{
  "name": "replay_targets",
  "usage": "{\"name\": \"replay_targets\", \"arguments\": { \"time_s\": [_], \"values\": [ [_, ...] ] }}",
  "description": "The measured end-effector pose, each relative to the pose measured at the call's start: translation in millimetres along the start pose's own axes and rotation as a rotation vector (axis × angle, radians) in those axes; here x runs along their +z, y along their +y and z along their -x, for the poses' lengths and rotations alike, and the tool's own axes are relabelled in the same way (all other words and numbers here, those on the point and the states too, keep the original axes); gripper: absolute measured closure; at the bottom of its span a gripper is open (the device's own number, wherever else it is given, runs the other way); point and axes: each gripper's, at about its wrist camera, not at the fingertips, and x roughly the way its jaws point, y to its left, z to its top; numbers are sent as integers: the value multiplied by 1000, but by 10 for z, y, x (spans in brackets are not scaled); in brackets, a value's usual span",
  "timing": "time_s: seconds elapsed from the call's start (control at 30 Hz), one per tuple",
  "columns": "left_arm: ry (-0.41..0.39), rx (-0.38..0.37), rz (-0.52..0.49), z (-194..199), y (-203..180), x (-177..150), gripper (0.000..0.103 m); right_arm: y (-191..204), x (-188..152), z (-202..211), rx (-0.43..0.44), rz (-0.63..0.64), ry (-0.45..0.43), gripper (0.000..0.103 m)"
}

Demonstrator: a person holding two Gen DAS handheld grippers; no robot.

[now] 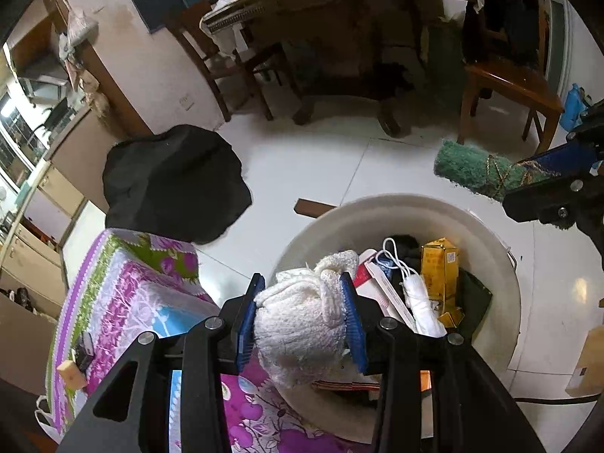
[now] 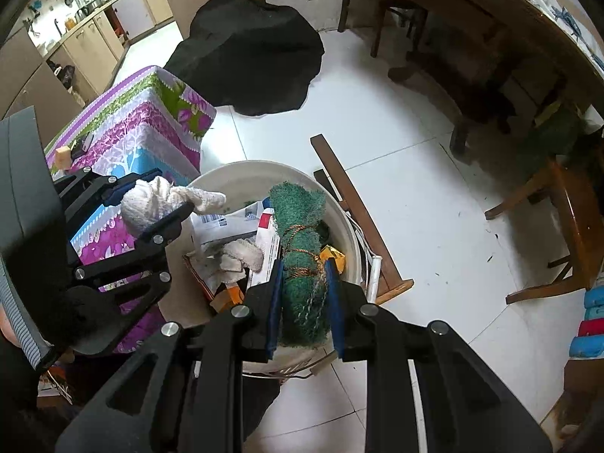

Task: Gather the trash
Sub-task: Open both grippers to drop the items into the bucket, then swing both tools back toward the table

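A: Nearest first, left tongs (image 1: 302,321): closed down to the width of a bunched white towel rag (image 1: 302,324), blue pads pressing both its sides. Held, not merely touched.

B: Right tongs (image 2: 304,302): narrower still, clamped on a rolled green scouring cloth (image 2: 302,264) bound with thin cord. Long axis running straight out along the fingers, free end pointing away and down.

A: And the target? White bin (image 1: 498,302) directly beneath both loads. Seen from the left wrist, white rag hanging over the near rim, just inside the bin's edge beside the patterned worktop cloth (image 1: 124,302).

B: Seen from the right wrist, green roll over the middle of the bin, tip close above the heap. Seemingly the better centred of the two; left load nearer the rim.

A: Inside already: yellow carton (image 1: 441,275), white cable bundle (image 1: 419,298), red-and-white box (image 1: 381,287), another pale rag (image 2: 241,260).

B: Likely next: just opening each pair and letting go. For the left, perhaps a nudge further over the bin, to avoid a rag draped on the rim.

A: Farther out: wooden slat (image 2: 351,211) lying on the white tiled floor (image 1: 302,166) beside the bin, black fabric heap (image 1: 173,185) beyond the worktop, then dining table (image 1: 339,7) and chairs (image 1: 509,87) at the back.
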Motion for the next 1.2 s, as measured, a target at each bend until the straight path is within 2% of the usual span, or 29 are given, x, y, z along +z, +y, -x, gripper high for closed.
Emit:
{"name": "replay_targets", "arguments": {
  "time_s": [0.4,0.6,0.63,0.67,0.73,0.77,1.2],
  "values": [
    [66,-41,39,-170,113,-54,62,53,40,-56,-5,24,19,81],
    [75,-49,57,-206,175,-77,61,104,88,-87,1,32,12,81],
    [72,-52,57,-204,177,-78,61,105,95,-98,0,32,11,79],
    [67,-52,56,-199,171,-78,56,107,102,-113,-2,29,10,71],
    [62,-37,50,-196,160,-82,32,82,100,-128,-14,17,9,54],
    [53,-25,52,-183,166,-82,21,78,102,-131,-15,19,7,53],
    [37,-45,65,-160,196,-107,21,143,63,-194,-26,44,15,53]
  ]
}}
